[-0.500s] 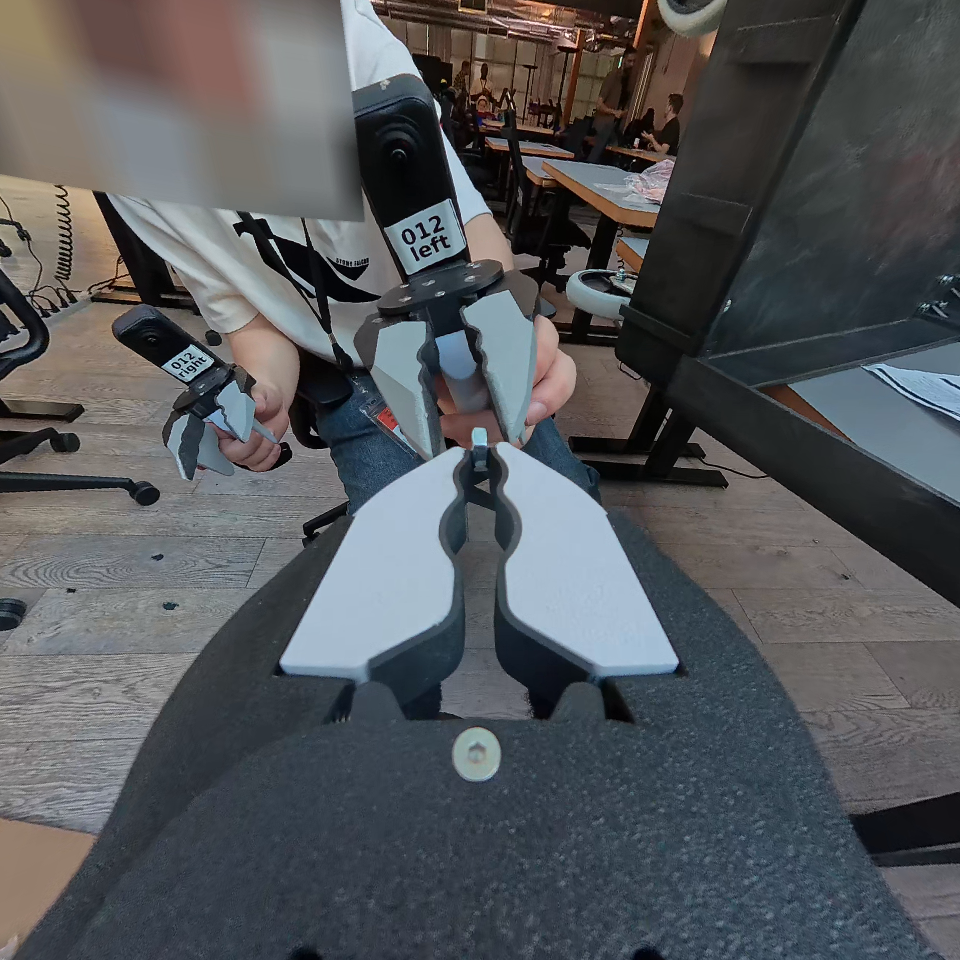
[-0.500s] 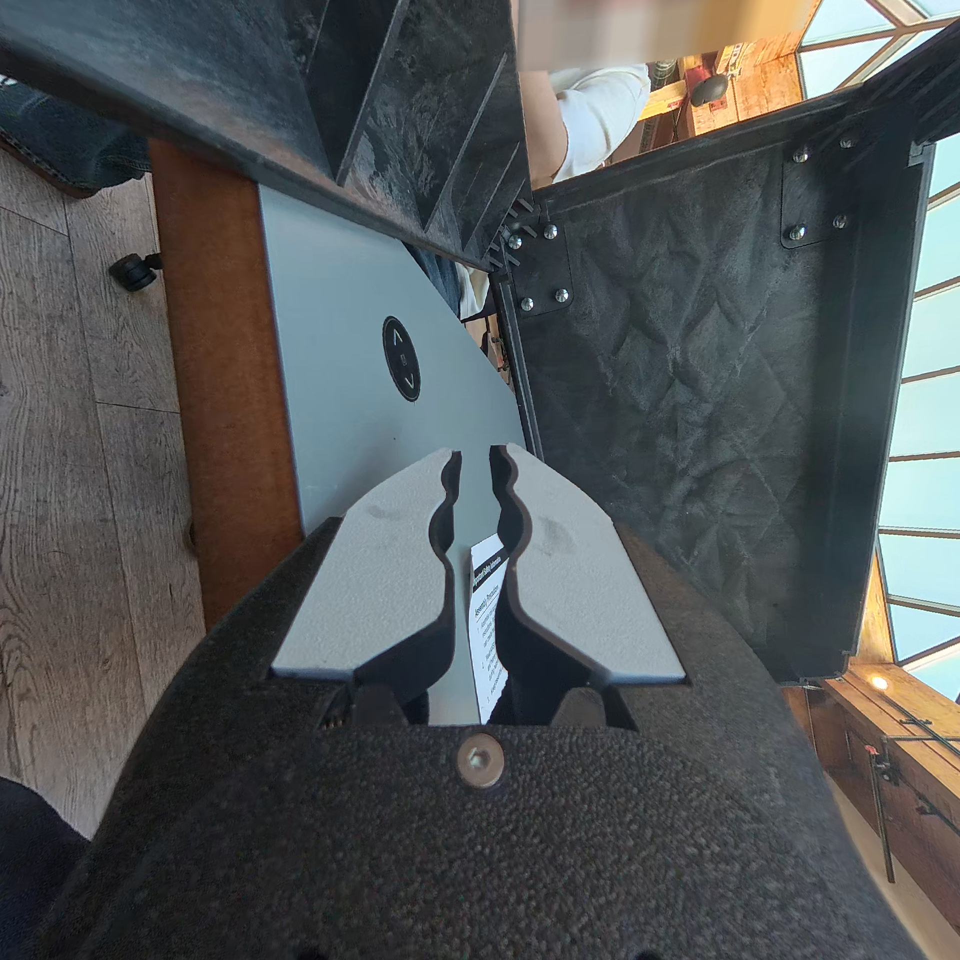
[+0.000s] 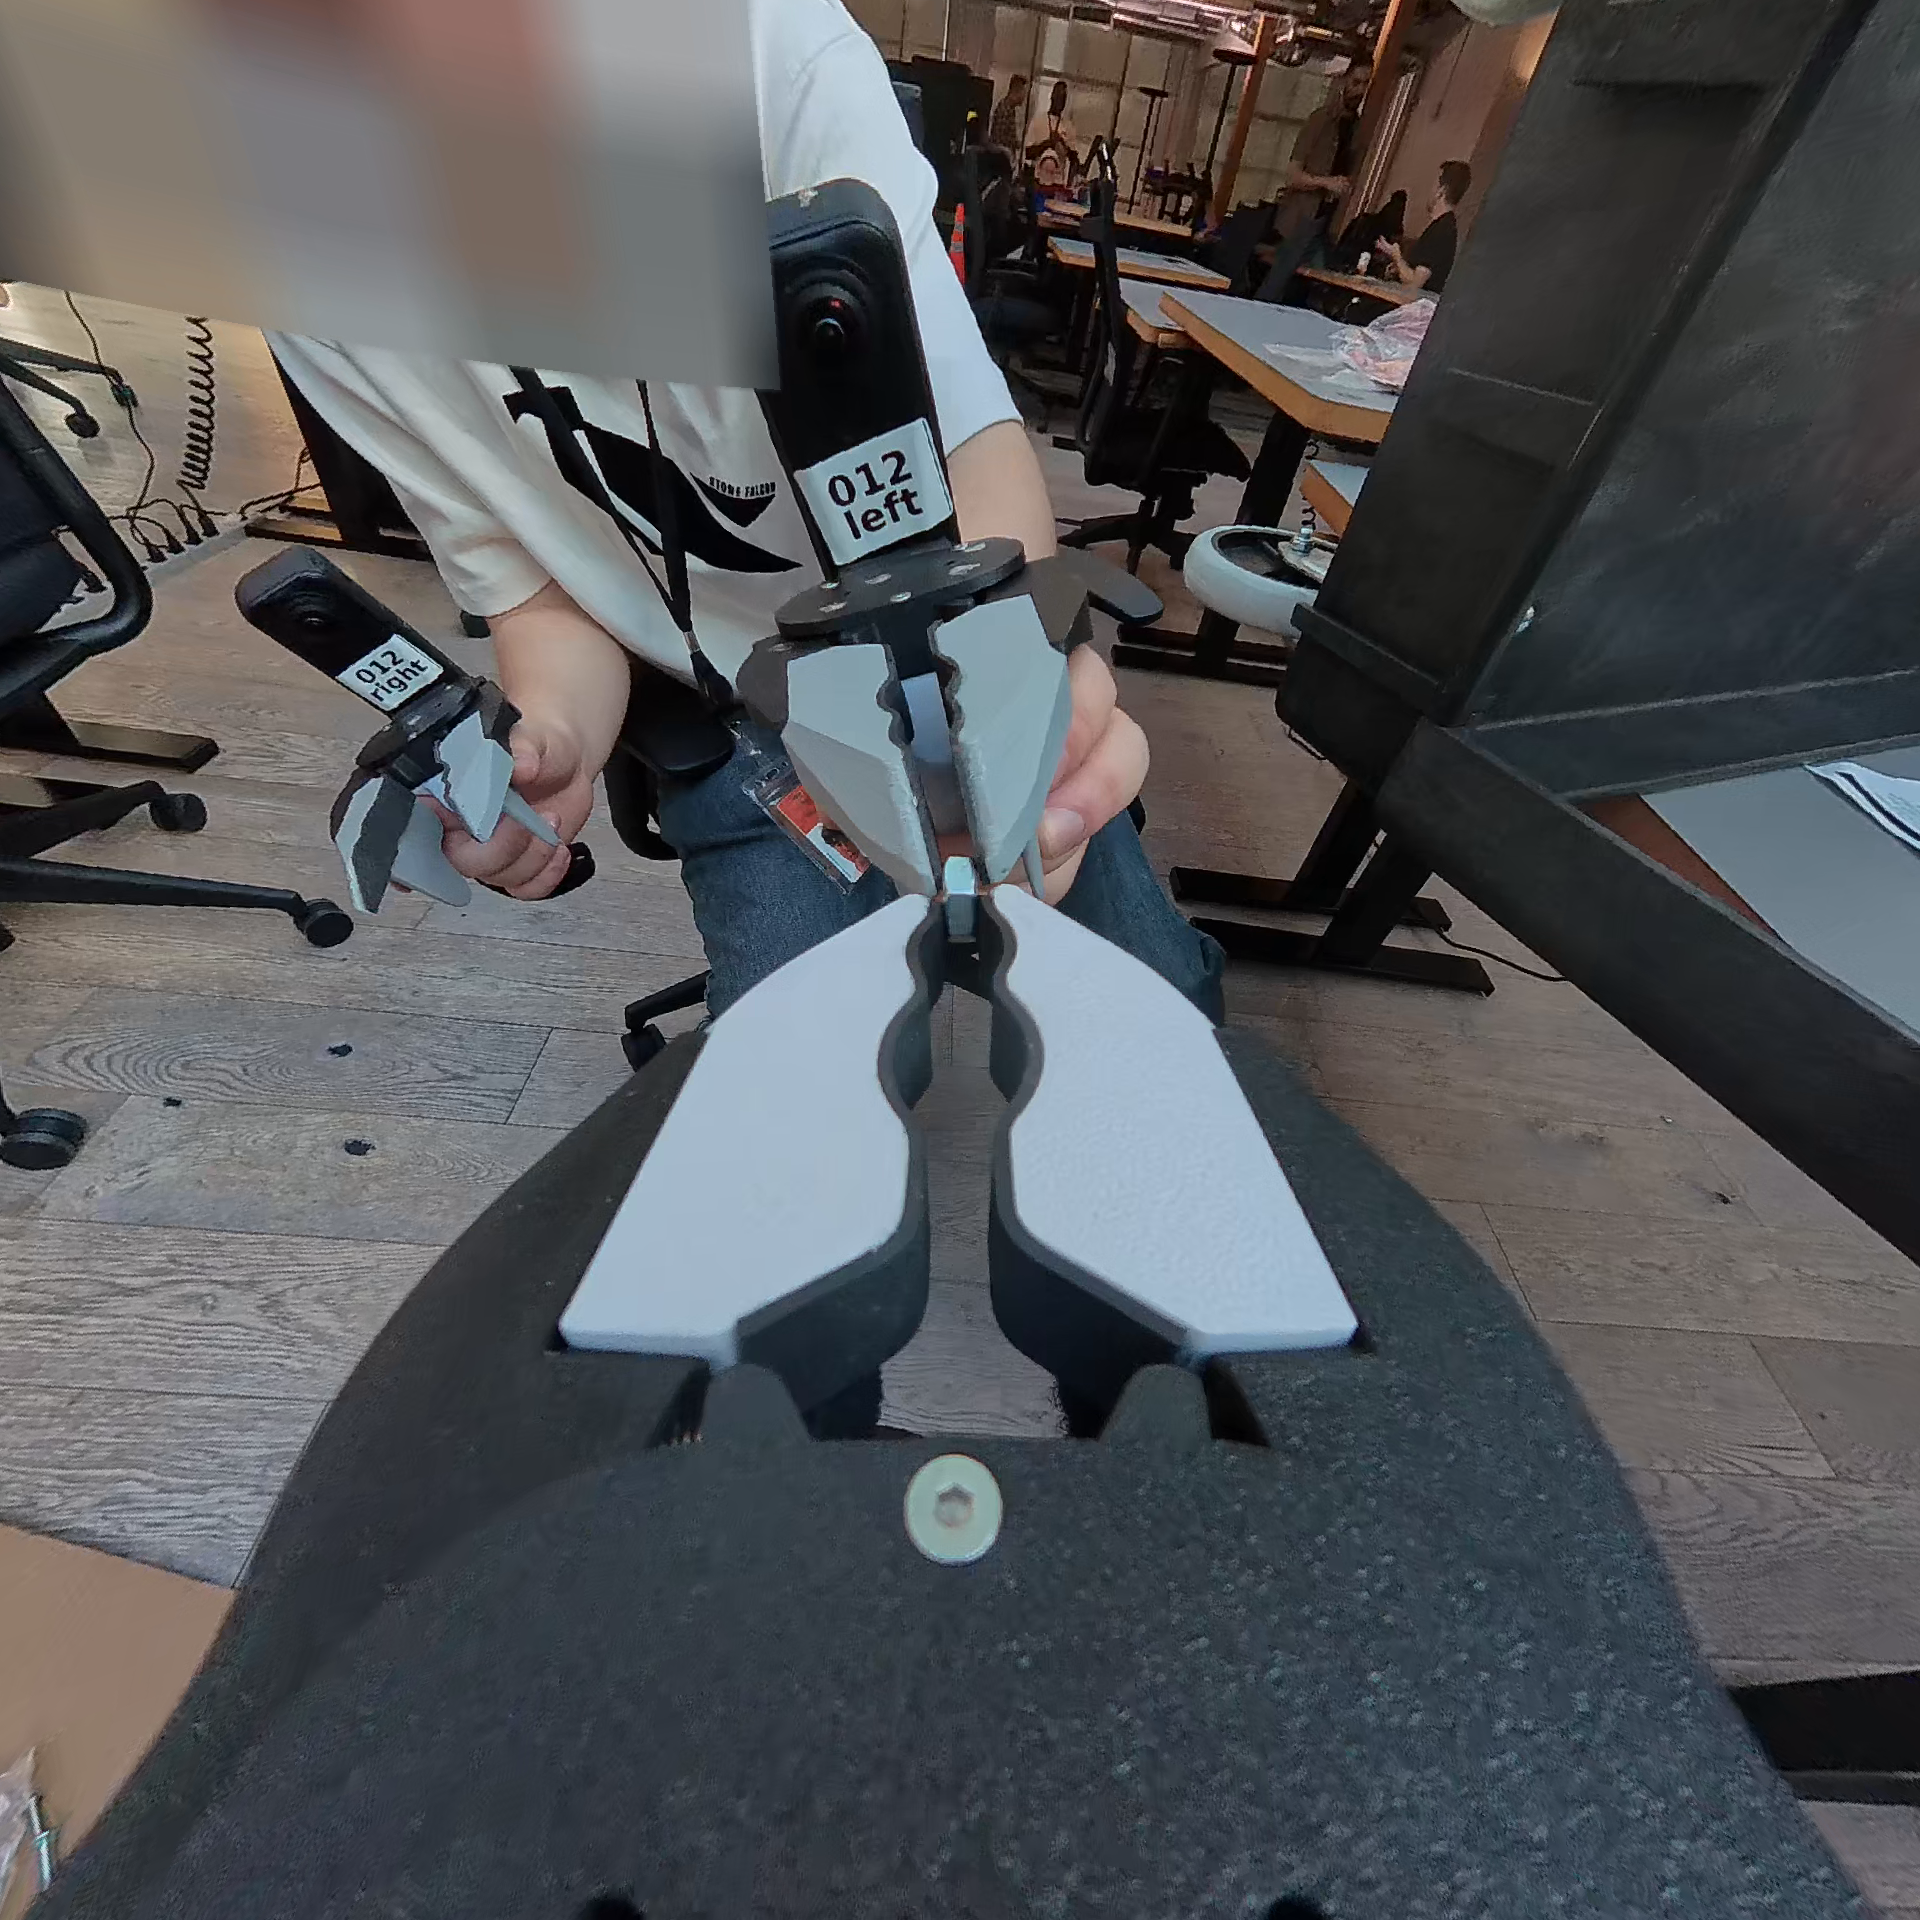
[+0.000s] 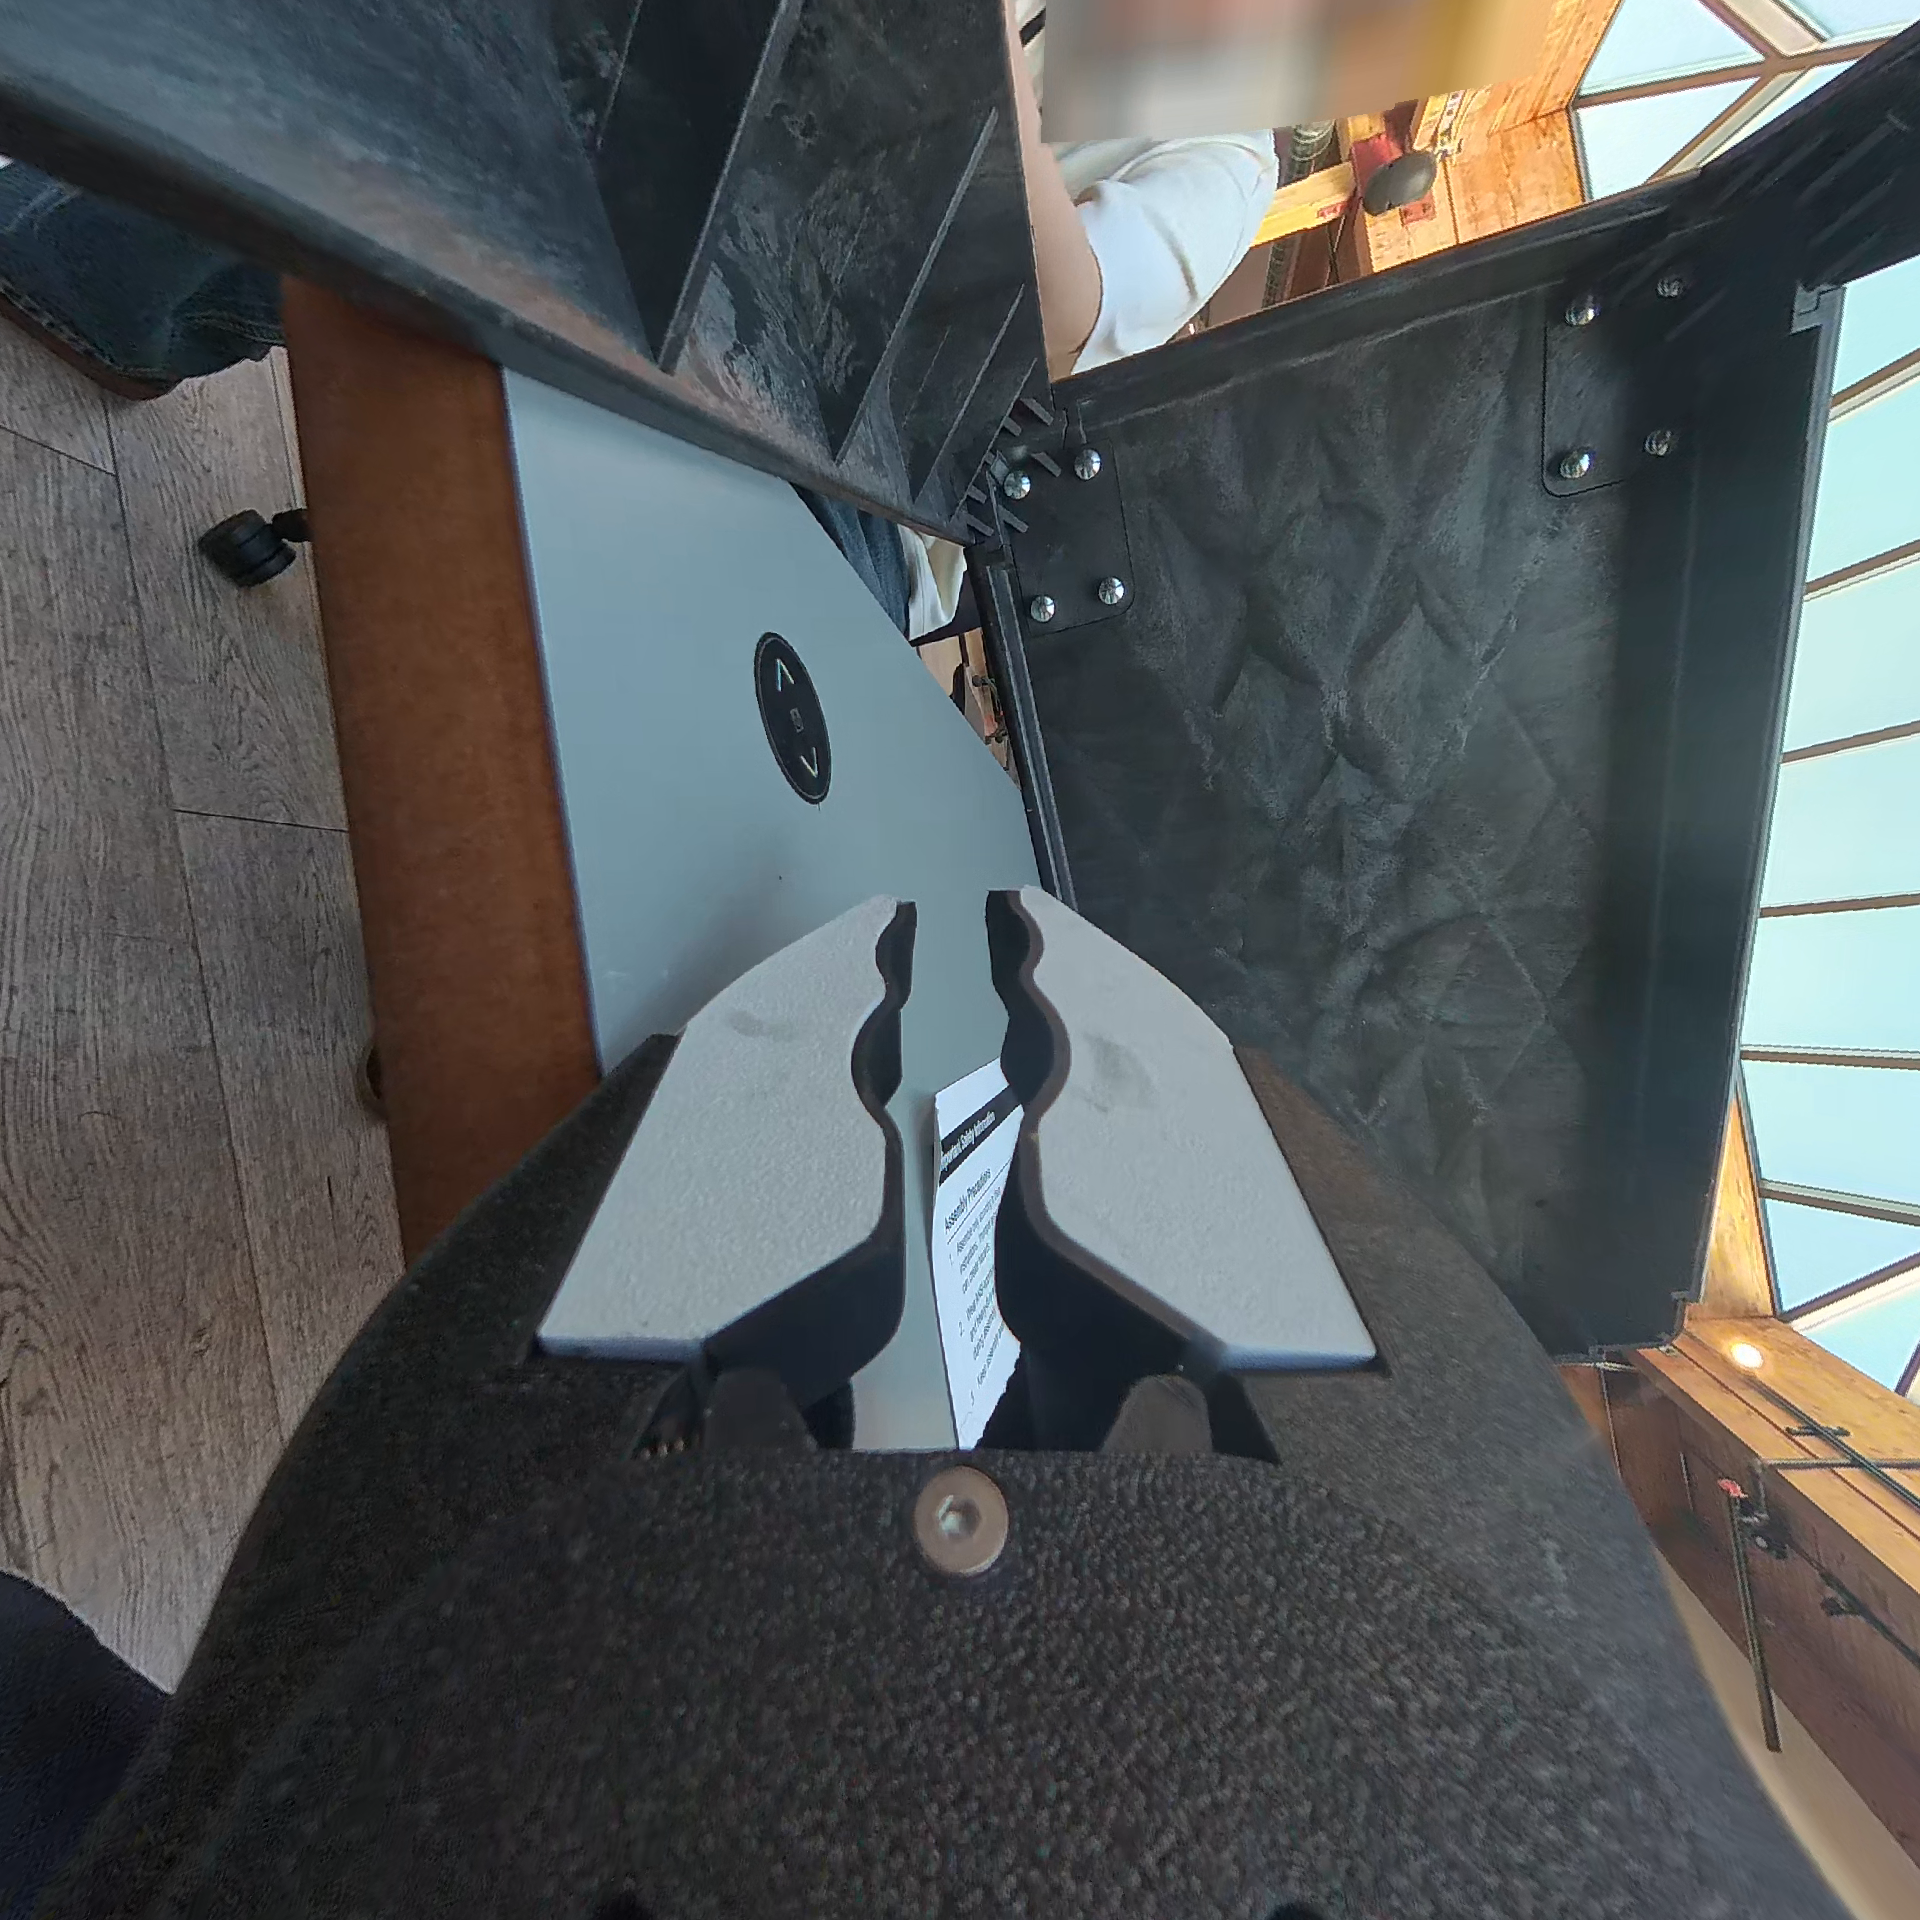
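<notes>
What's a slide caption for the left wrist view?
Left gripper shut on a small metal nut, meeting another person's handheld gripper tip to tip.

Open-plan office: rows of desks (image 3: 1288,343), wheeled office chairs (image 3: 62,665), wood plank floor (image 3: 312,1091), seated people (image 3: 1439,234) behind.

A grey-topped table (image 4: 665,644) with a brown wooden edge carries a printed white sheet (image 4: 971,1236) lying flat and a black oval control panel (image 4: 793,717) set in its top. Beneath is a grey wood-plank floor (image 3: 260,1049), with chair casters resting on it.
</notes>
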Motion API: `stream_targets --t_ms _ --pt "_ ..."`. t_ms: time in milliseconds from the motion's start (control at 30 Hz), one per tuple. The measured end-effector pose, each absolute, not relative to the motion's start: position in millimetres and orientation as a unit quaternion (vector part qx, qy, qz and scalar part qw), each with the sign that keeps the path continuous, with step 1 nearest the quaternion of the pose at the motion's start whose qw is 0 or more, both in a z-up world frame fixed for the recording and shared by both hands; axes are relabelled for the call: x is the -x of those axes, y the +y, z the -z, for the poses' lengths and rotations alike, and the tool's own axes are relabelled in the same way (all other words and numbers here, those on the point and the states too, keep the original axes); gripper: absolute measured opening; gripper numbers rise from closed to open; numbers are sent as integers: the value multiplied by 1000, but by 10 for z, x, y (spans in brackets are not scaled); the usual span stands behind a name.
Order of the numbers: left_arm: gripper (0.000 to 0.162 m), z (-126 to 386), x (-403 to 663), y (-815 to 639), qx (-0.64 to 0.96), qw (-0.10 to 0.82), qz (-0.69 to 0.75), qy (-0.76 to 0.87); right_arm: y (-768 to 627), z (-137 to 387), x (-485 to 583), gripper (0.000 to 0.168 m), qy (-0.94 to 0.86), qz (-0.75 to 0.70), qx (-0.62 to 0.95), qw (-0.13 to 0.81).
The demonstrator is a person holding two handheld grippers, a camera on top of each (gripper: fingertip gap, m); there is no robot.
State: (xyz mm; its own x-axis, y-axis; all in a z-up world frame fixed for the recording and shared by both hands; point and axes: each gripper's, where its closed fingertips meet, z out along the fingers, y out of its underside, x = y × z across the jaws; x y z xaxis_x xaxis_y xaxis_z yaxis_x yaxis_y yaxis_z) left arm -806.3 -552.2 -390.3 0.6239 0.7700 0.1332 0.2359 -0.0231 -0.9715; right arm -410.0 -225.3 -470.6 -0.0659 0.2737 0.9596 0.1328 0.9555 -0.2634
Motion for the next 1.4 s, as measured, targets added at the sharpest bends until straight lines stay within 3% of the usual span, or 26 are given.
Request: stream_targets --t_ms 333,600,900,1167,1400 --pt "3 3809 8127 -5433 660 604 -240 -377 -2245 4696 4097 15 -726 -53 140 671" --pt "25 3831 7877 -5368 658 618 -232 -363 -2235 4674 4090 16 -722 -56 140 675" --pt "48 4132 6550 -5061 739 604 -185 -233 -2180 4614 4136 10 -738 -117 197 635" --pt "60 4502 5537 -4481 766 621 -70 -153 -1979 4068 4476 11 -654 -270 330 625" --pt "66 4526 5394 -3880 726 657 21 -202 -1631 3381 5249 12 -582 -375 342 635"
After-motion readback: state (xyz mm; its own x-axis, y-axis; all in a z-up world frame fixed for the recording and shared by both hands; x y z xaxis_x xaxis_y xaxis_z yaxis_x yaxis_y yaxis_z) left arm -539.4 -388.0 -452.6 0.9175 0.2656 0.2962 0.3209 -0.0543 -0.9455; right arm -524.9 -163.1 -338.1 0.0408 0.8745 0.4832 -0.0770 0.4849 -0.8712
